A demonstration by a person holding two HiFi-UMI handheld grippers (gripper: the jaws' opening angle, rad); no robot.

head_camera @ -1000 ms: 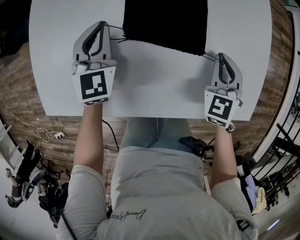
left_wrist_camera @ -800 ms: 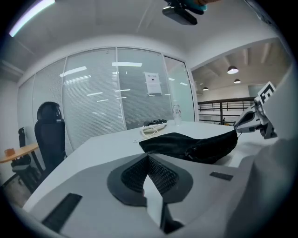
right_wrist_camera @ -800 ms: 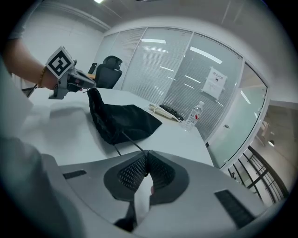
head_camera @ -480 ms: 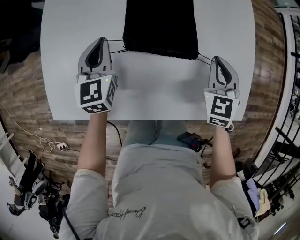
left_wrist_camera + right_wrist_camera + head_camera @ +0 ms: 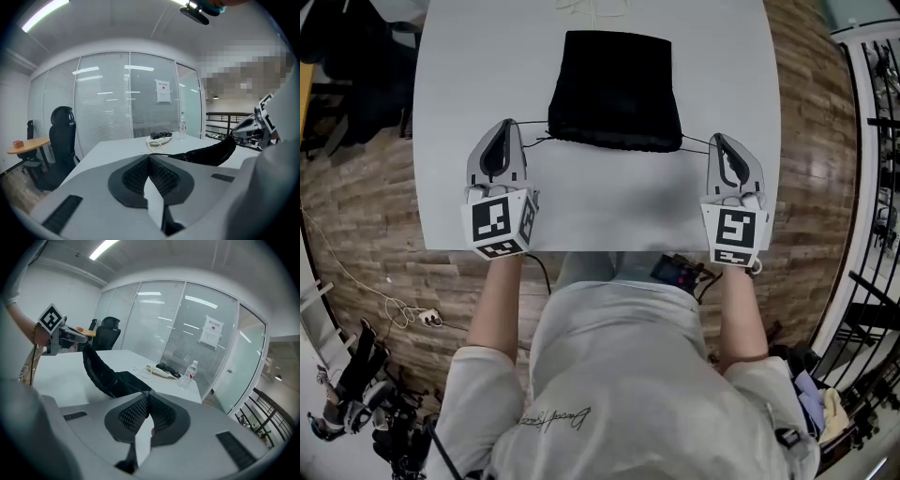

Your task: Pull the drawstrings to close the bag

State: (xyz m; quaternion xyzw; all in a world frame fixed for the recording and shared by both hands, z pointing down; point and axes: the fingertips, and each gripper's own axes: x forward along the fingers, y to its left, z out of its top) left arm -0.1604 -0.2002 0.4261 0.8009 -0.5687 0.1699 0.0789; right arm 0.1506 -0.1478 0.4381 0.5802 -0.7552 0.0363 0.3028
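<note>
Bag mouth has cinched narrower, lying on the surface between your grippers. Left gripper and right gripper keep fingers pinched on a drawstring each. Closing looks well along; more outward pull should finish.

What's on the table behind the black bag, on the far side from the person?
A white bundle of cord with something dark on it, and a clear water bottle nearby. The black bag covers the table under it; its contents are hidden.
</note>
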